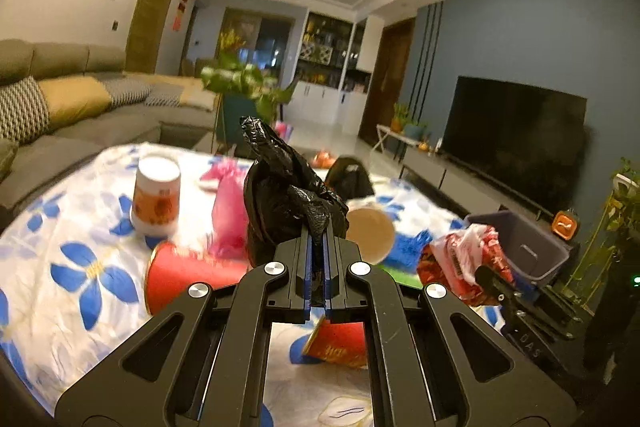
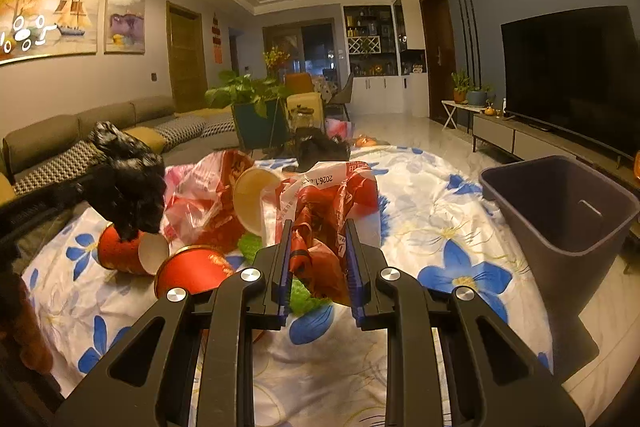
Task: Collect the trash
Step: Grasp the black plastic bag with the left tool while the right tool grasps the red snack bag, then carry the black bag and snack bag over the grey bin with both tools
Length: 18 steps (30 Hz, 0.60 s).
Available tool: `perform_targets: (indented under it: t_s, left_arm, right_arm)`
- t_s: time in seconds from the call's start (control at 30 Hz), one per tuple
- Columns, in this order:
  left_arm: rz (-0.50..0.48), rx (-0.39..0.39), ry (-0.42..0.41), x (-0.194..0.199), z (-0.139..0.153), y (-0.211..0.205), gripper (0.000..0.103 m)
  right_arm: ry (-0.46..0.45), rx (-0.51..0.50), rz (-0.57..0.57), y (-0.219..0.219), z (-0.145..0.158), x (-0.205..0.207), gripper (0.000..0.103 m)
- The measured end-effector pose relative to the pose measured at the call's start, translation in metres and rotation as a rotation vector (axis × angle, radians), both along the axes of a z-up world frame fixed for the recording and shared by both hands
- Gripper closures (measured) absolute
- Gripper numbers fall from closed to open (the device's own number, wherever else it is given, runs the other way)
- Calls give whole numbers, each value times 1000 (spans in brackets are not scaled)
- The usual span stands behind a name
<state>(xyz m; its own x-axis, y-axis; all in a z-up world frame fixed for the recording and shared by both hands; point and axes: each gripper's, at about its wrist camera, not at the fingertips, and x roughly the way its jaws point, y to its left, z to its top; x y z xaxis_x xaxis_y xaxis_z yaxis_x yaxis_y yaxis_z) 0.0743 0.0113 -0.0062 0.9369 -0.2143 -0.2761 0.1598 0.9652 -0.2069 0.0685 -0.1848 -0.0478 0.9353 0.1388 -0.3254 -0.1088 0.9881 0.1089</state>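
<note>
My left gripper (image 1: 319,233) is shut on a crumpled black plastic bag (image 1: 286,195), held above the flowered tablecloth (image 1: 72,227). In the right wrist view that black bag (image 2: 130,183) hangs at the left over a red paper cup (image 2: 128,253). My right gripper (image 2: 318,239) is shut on a red and white plastic bag (image 2: 324,211); the same bag (image 1: 466,263) shows at the right of the left wrist view. A dark grey bin (image 2: 568,219) stands open at the table's right edge. Paper cups (image 1: 157,197) (image 2: 256,197), a pink bag (image 1: 228,211) and another red cup (image 2: 196,269) lie on the cloth.
A second black bag (image 2: 320,147) lies at the table's far side. A grey sofa (image 1: 80,107) runs along the left wall. A potted plant (image 2: 256,95) stands beyond the table. A television (image 2: 572,75) on a low cabinet lines the right wall.
</note>
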Motion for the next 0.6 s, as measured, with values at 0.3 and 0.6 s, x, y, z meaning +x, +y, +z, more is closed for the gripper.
perform_targets:
  t_s: [0.3, 0.6]
  left_arm:
    - [-125, 6, -57, 2, 34, -38, 100]
    - [-332, 55, -103, 34, 53, -147, 100]
  right_arm:
    - [-105, -26, -118, -40, 31, -17, 79]
    - [-193, -70, -354, -115, 55, -19, 79]
